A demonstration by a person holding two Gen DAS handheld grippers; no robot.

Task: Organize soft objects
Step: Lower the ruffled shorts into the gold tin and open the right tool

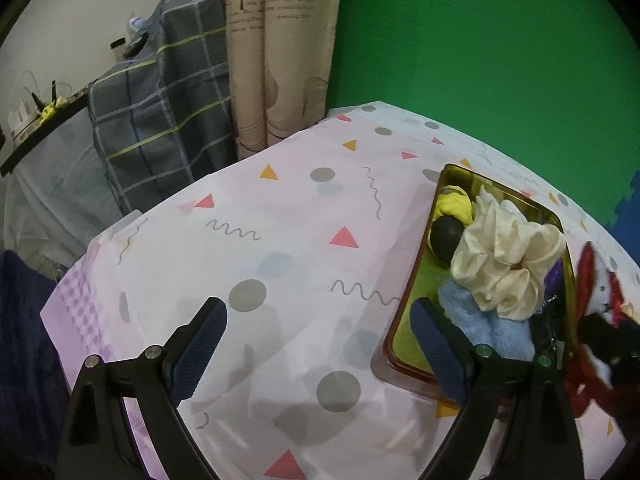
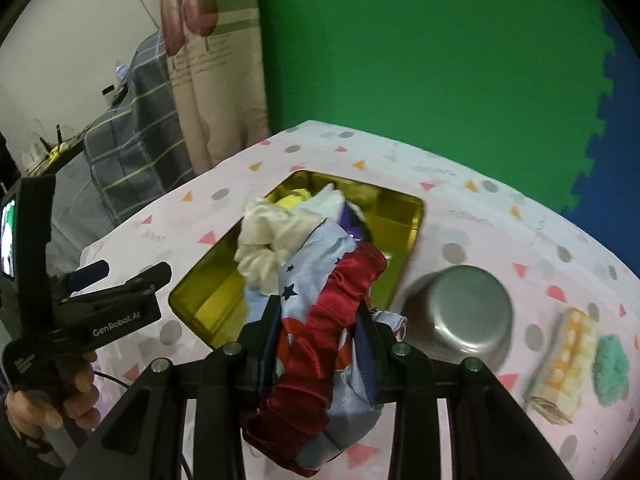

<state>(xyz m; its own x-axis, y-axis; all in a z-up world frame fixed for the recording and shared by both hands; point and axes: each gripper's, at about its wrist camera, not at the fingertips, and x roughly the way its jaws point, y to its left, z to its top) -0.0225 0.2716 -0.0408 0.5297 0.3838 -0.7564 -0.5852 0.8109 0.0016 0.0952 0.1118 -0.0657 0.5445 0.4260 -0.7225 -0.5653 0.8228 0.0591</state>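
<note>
Clearly, the right gripper was clenched on a bundle of scrunchies: a red satin scrunchie and a pale blue one with dark stars, both pinched between the fingers and hanging above the near end of the gold tray. The left gripper stood released, its jaws wide apart with nothing between them, over the patterned tablecloth just left of the tray.

The tray sat near the middle of the table, its long left rim running beside the left gripper's right finger. Inside it lay a cream scrunchie, a yellow cloth, a dark ball and a light blue towel. Broad bare cloth lay to the left of the tray, reaching to the table's left edge, beyond which hung a plaid sheet and a curtain. To the right of the tray stood an upturned steel bowl close by its rim, then a rolled orange-checked cloth and a fuzzy green puff touching each other, near the right edge.

Something purple in the tray was mostly covered and could not be identified. In the left wrist view the red bundle was blurred at the right border. A hand gripped the left tool's handle, partly cut off.
</note>
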